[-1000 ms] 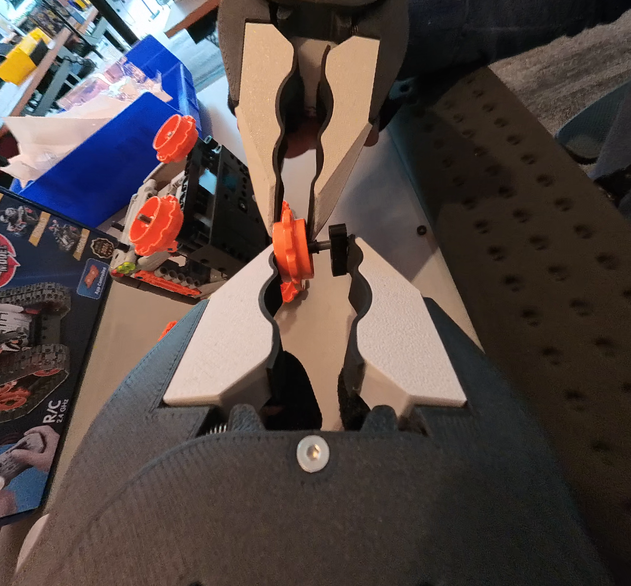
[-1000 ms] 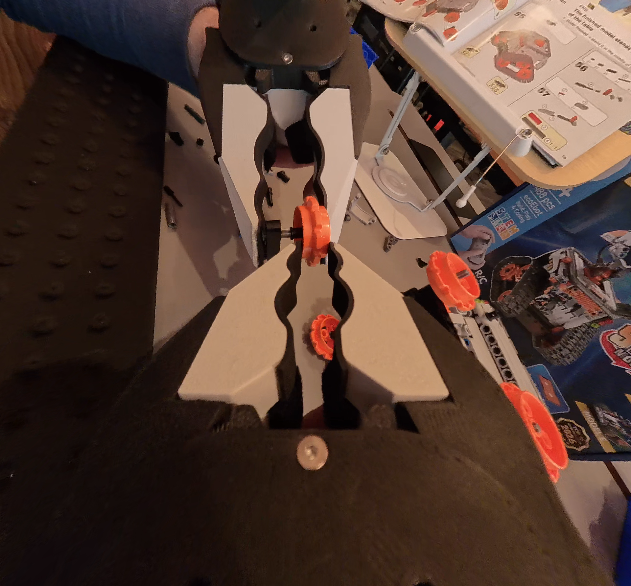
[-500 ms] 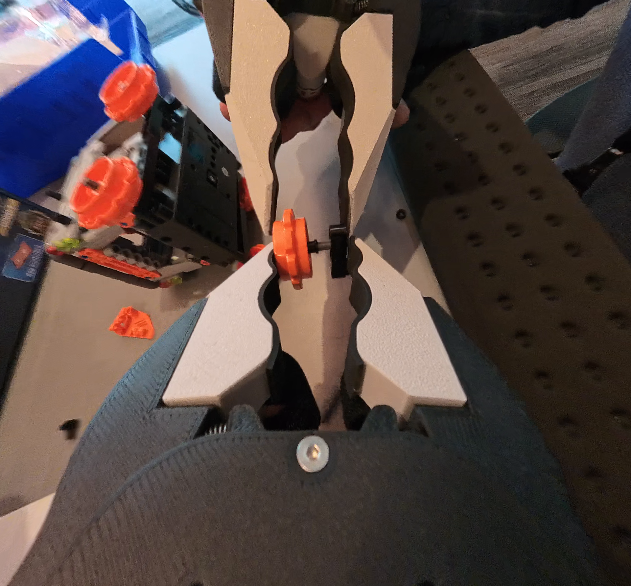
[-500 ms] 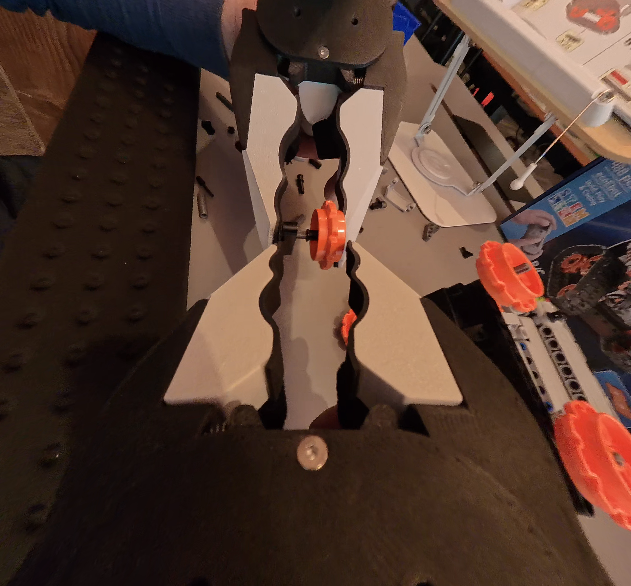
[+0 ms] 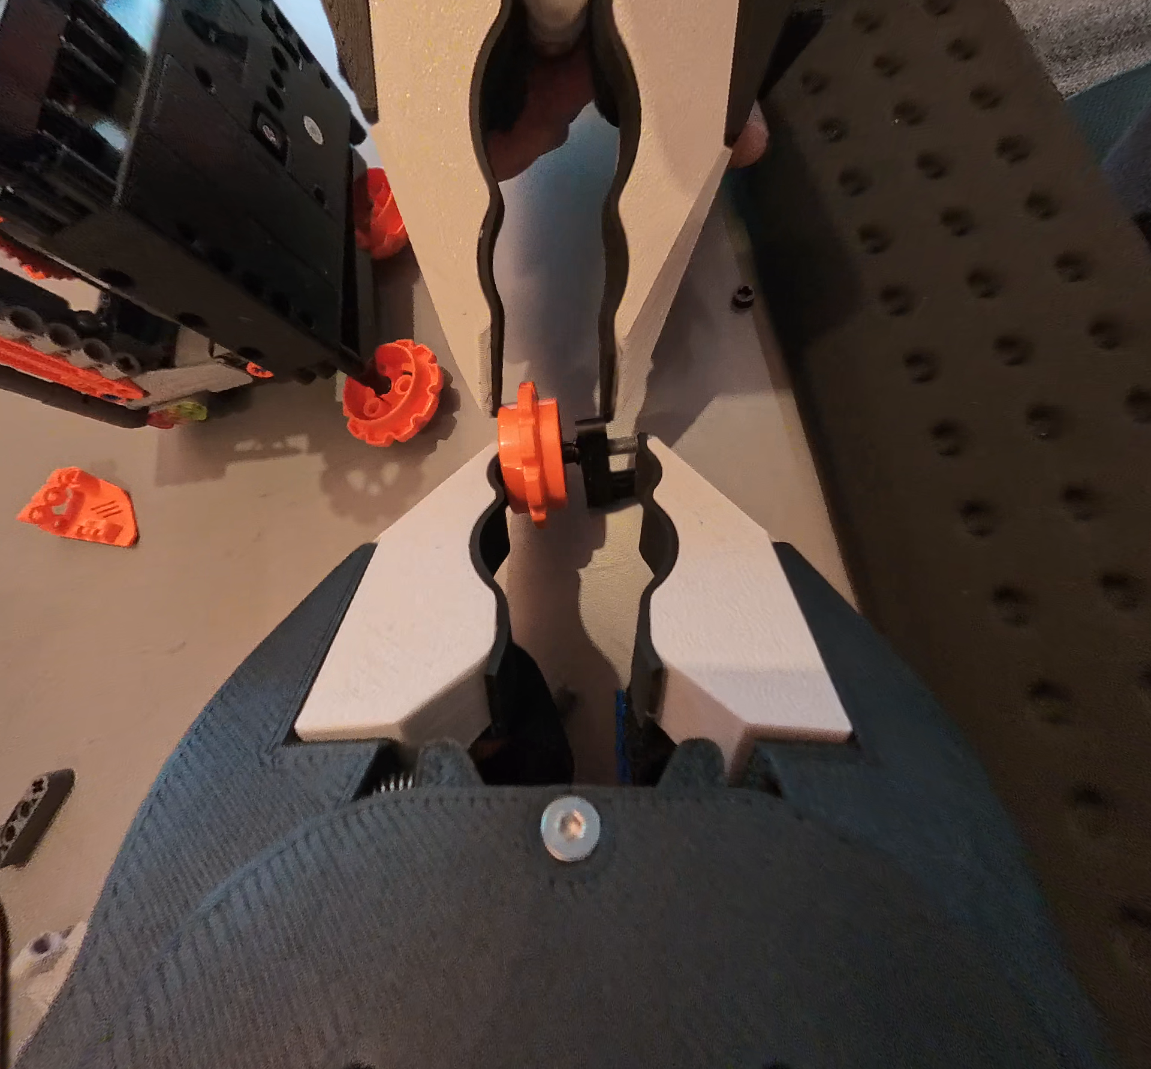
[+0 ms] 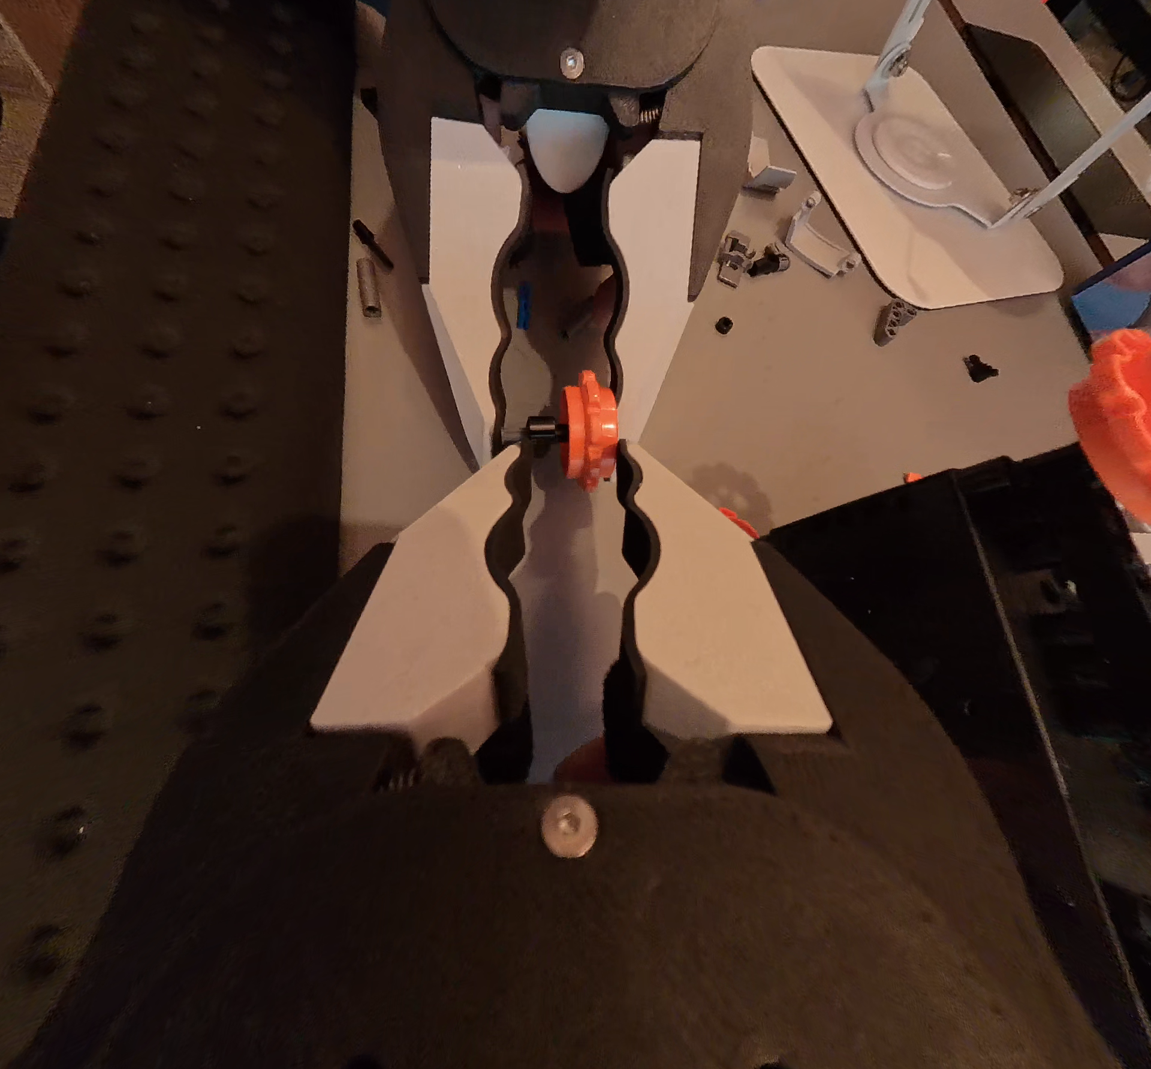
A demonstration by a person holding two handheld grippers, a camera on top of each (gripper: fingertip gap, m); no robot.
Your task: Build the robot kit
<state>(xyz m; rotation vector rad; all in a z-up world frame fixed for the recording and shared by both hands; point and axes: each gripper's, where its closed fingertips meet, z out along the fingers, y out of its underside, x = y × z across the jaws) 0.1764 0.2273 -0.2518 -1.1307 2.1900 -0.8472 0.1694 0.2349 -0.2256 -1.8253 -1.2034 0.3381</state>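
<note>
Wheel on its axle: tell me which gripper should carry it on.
Left. The left gripper spans the wheel and black bush end to end, off the table; the right gripper stands open, apparently not gripping.

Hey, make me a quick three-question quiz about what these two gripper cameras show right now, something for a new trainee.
1. True or false: the left gripper has an orange wheel and its black bush between its fingertips.
2. Pick one: the flat orange piece in the left wrist view is A) lying on the table, B) clamped in a gripper, C) stacked on a wheel.
3. Fill in: in the right wrist view, the small pin seen between the far gripper's fingers is coloured ___.

Key: 1 true; 2 A; 3 blue.
</note>
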